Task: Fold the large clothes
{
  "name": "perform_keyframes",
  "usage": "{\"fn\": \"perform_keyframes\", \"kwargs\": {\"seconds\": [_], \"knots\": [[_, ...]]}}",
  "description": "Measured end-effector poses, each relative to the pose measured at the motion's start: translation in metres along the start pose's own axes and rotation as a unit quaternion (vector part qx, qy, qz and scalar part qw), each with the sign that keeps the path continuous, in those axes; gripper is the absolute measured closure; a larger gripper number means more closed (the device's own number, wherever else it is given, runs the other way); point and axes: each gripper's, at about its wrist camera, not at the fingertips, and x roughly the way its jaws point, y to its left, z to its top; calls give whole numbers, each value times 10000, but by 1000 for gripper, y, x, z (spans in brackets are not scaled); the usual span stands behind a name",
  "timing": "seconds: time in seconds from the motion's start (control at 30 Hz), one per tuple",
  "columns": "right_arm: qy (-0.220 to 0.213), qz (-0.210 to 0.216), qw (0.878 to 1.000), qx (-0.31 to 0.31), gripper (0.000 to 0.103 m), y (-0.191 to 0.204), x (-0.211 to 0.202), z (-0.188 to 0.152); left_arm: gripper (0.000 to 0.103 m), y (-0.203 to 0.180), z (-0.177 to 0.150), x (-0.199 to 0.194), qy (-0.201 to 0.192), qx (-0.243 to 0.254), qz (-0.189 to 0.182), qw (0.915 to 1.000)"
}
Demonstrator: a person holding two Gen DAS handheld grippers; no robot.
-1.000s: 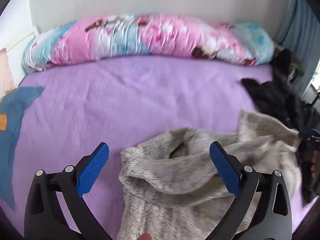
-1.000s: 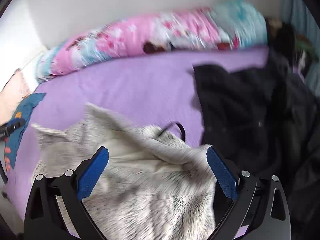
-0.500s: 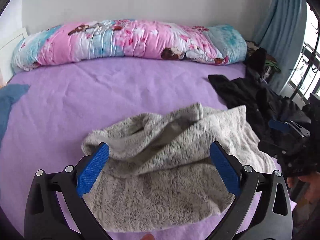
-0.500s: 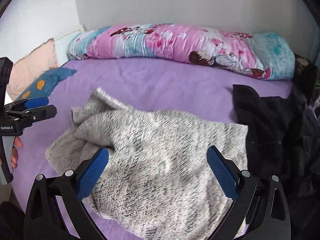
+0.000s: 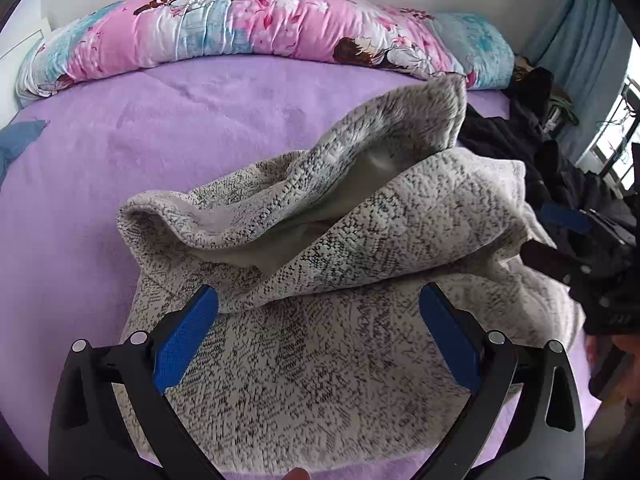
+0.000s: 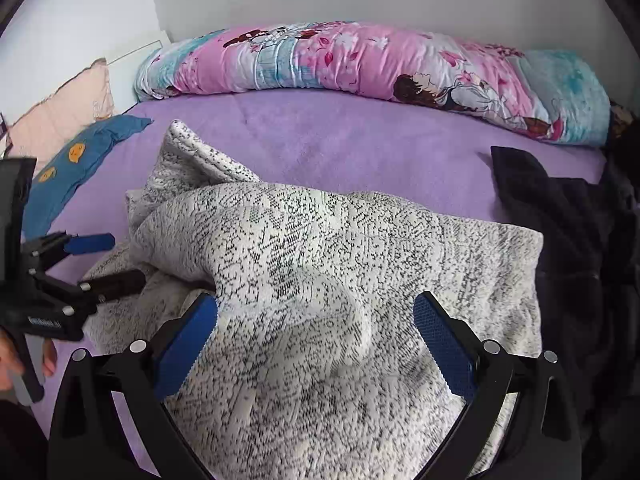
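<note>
I hold both grippers' jaws open — grey sweater (image 5: 360,360) lies bunched on the bed (image 5: 120,140), folding barely started.

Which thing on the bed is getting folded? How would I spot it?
Look at the big purple bed with the long pink-and-blue pillow along the wall. In the middle lies a rumpled, fuzzy sweater. It is white speckled with grey, unlike the black clothes heaped beside it.
</note>
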Motion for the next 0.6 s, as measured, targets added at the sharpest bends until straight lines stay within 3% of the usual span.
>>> {"fn": "perform_keyframes", "kwargs": {"seconds": [0.2, 0.4, 0.6], "knots": [[157, -161, 9997, 47, 7, -4, 30, 5, 5, 15, 10, 36, 195, -105, 196, 9996], [306, -301, 9990, 94, 7, -12, 58, 12, 5, 17, 39, 67, 161, 155, 451, 9987], [513, -197, 9985, 51, 7, -16, 64, 23, 6, 35, 61, 75, 184, -255, 138, 9994]]}}
